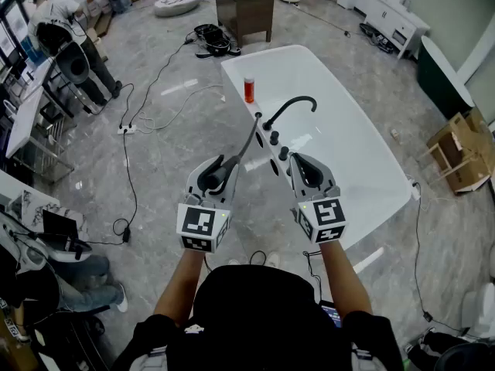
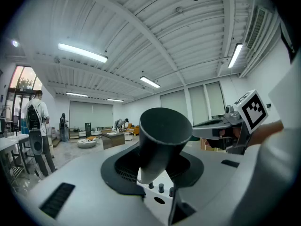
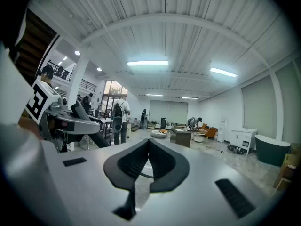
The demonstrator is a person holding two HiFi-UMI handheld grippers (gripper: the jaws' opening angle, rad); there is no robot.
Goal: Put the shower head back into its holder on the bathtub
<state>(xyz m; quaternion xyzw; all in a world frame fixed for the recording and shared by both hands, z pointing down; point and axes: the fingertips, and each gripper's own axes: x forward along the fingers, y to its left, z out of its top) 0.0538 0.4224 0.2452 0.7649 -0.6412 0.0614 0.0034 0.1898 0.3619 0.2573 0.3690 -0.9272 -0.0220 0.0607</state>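
Observation:
In the head view my left gripper (image 1: 219, 170) is shut on the black shower head (image 1: 210, 179), held over the floor left of the white bathtub (image 1: 363, 157). A thin dark line runs from the shower head up to the tub's near rim (image 1: 257, 117). In the left gripper view the shower head (image 2: 162, 135) is a thick black cylinder standing between the jaws of my left gripper (image 2: 160, 169). My right gripper (image 1: 305, 165) hovers over the tub rim, near black knobs (image 1: 278, 147) and the curved black faucet (image 1: 292, 105). Seen from its own camera, the right gripper (image 3: 149, 147) is shut and holds nothing.
A red bottle (image 1: 249, 90) stands on the tub's far rim. Cables (image 1: 128, 168) trail over the grey floor at left, where a person (image 1: 66, 37) stands by desks. A dark cabinet (image 1: 244, 8) sits beyond the tub, cardboard boxes (image 1: 462, 153) at right.

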